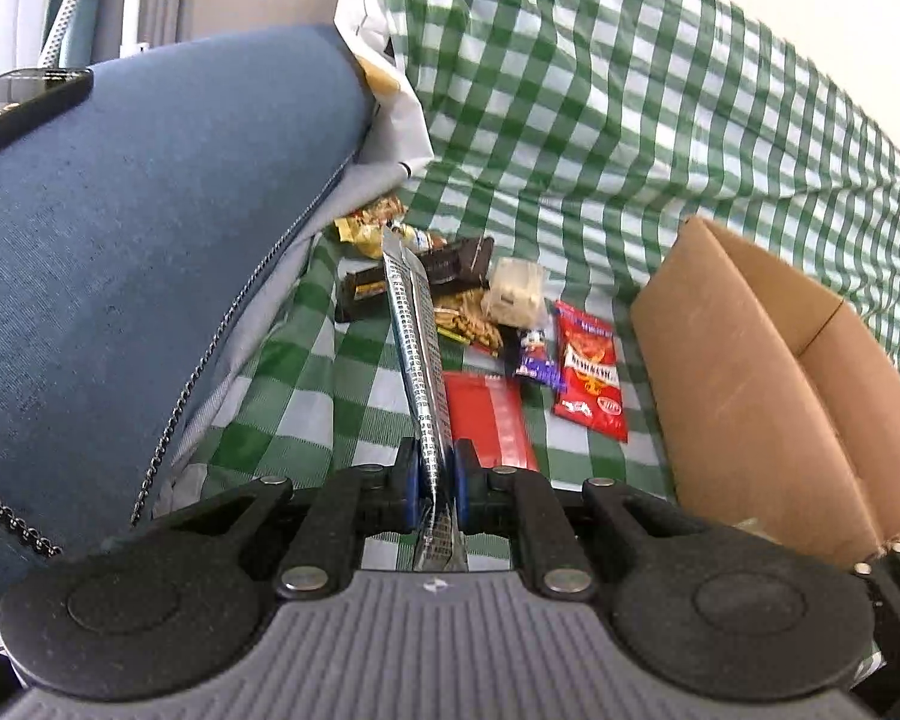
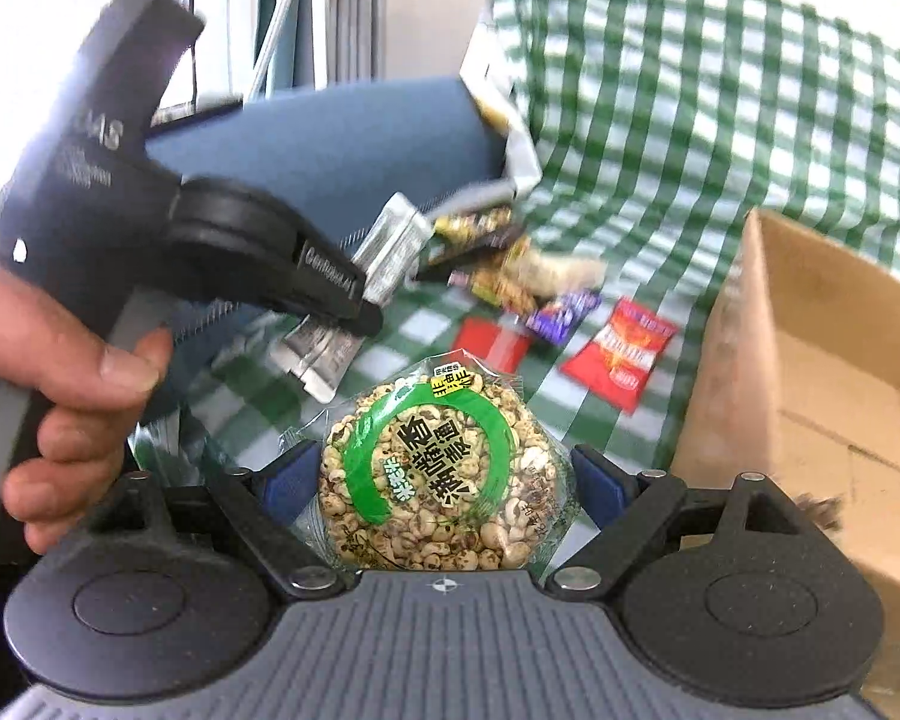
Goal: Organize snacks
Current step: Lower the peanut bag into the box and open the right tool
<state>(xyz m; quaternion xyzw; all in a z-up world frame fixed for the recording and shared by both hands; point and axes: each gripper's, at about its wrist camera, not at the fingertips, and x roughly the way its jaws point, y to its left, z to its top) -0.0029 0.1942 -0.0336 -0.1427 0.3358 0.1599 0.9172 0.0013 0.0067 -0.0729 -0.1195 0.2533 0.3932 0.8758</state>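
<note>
Two grippers, each carrying one snack, probably bound for the one cardboard box (image 2: 810, 420) at right. Left gripper (image 1: 437, 483) pinches a silver packet (image 1: 417, 360) edge-on near the blue bag (image 1: 150, 240); right gripper (image 2: 444, 474) clamps a round puffed-grain cake (image 2: 444, 468). Roughly eight loose snacks (image 1: 480, 324) lie between on the checked cloth (image 1: 630, 120), two red packets (image 1: 591, 372) nearest.

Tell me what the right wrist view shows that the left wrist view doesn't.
Only the right wrist view: the round puffed-grain cake between the right gripper pads, the person's left hand, the left gripper from outside. Only the left: the silver packet edge-on, clamped between its pads. Both: the cardboard box, red sachet, checked cloth.
</note>
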